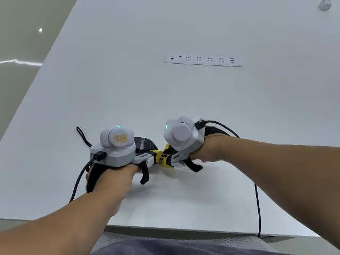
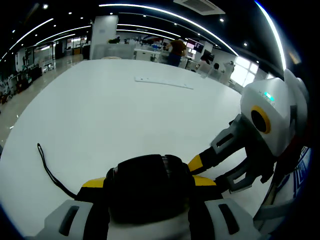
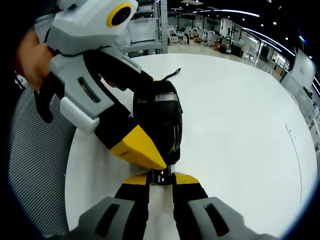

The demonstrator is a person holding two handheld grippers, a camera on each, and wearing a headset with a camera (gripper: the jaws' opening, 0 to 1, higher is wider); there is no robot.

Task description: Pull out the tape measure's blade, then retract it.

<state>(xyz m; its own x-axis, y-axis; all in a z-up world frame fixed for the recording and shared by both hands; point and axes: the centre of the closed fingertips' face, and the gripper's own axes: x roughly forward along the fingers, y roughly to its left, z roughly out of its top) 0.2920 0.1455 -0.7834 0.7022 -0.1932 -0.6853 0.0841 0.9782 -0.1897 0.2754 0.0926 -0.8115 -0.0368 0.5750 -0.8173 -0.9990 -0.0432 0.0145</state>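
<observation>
Table (image 1: 159,95) of plain white runs away from us toward an open-plan hall, where ceiling light strips (image 2: 150,7), shelving (image 3: 150,20) and distant desks stand behind it in the two gripper views. A white power strip (image 1: 203,59) lies flat far up the surface, well apart from the work, and a glossy grey-green floor (image 1: 21,64) borders the table on the left. At the near edge we see the left gripper (image 1: 149,152) clamped around the black tape measure (image 1: 144,144), its yellow-tipped jaws pressing the case from either side just above the tabletop. The right gripper (image 1: 168,158) meets it nose to nose. In its own view its jaws are drawn nearly together on the blade end (image 3: 161,177), a small metal piece lying right against the mouth of the case. A thin black lanyard (image 2: 50,172) lies on the white surface just beside the case. Grey mesh (image 3: 35,165) shows below the table's near edge, under the person's hand (image 3: 27,55).
</observation>
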